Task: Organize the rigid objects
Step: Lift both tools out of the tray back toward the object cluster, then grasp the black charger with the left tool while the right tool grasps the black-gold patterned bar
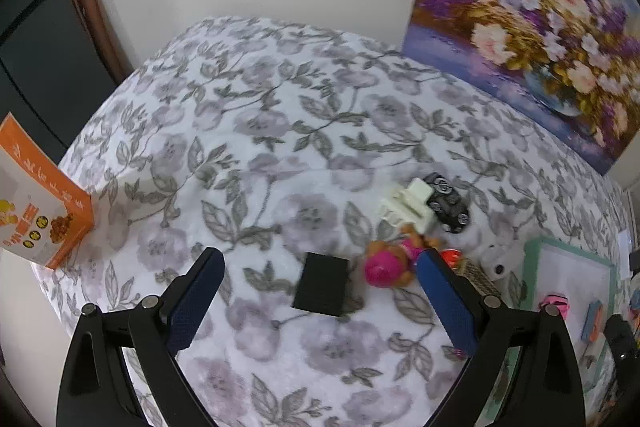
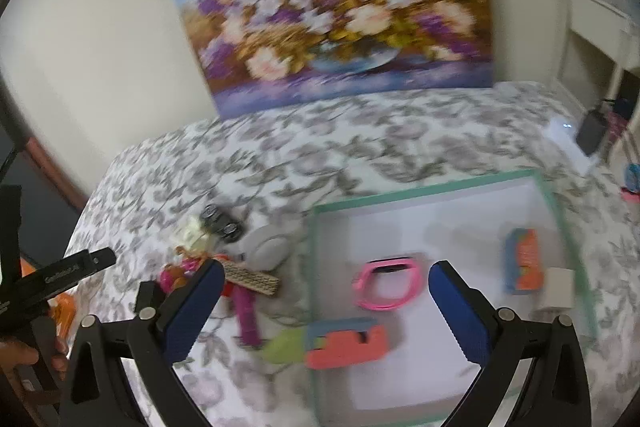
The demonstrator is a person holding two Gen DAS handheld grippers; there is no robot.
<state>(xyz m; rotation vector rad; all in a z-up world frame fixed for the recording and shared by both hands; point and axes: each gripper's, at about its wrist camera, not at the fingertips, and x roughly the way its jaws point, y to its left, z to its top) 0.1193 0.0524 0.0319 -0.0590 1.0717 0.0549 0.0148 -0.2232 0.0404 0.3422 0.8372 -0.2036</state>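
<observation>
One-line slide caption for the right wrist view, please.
Open right gripper above a green-rimmed tray holding a pink watch and foam blocks.

Green-rimmed tray (image 2: 316, 267) lies flat on bed. Inside it: pink watch-like band (image 2: 386, 283) near centre, orange-blue block (image 2: 524, 267) toward its right wall, orange-blue block (image 2: 346, 341) at its near-left corner. Left of tray: black box (image 1: 322, 285), pink-hatted doll (image 1: 390, 265), cream toy (image 1: 408, 205), black toy car (image 1: 448, 203) touching it.

Bare bedspread (image 1: 240, 131) left of black box (image 1: 322, 285); toy pile (image 1: 424, 227) crowds its right
</observation>
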